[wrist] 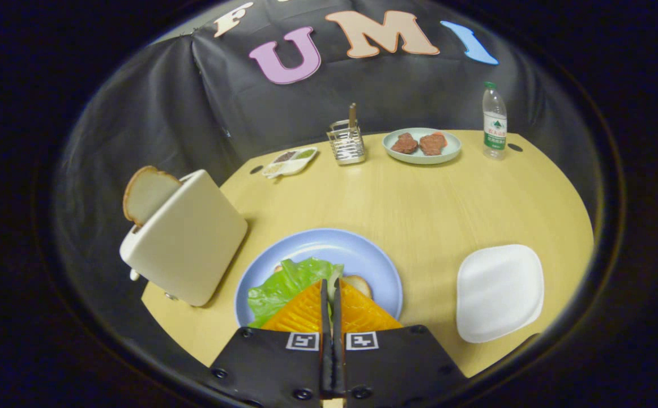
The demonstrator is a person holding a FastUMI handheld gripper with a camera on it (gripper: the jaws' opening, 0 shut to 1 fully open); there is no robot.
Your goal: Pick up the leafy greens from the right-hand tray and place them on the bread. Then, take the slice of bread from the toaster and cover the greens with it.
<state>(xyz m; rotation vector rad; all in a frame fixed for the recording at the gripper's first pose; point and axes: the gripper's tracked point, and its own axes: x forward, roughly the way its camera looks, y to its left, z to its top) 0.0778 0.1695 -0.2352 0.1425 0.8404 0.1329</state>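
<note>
While the crinkled green lettuce leaf point(286, 283) already lies over the bread on the round blue plate point(363, 252) at lower centre, the orange-fingered gripper point(330, 286) sits pressed together above it, apparently pinching nothing, and the 1 tan-crusted bread slice point(146, 192) waits in the cream toaster point(190, 241) at left.

Green lettuce point(286, 283) draped over bread point(357, 283) (mostly hidden), toast slice point(146, 194) upright in toaster point(190, 243)

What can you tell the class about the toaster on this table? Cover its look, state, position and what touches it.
The toaster is a cream-white, smooth, boxy appliance with rounded corners, standing on the wooden table beside the blue plate. One slice of bread sticks up from its top slot, not yet taken. A small knob shows low on its end. The hand-held gripper, fingers nearly closed over the plate's greens, is clear of it.
</note>
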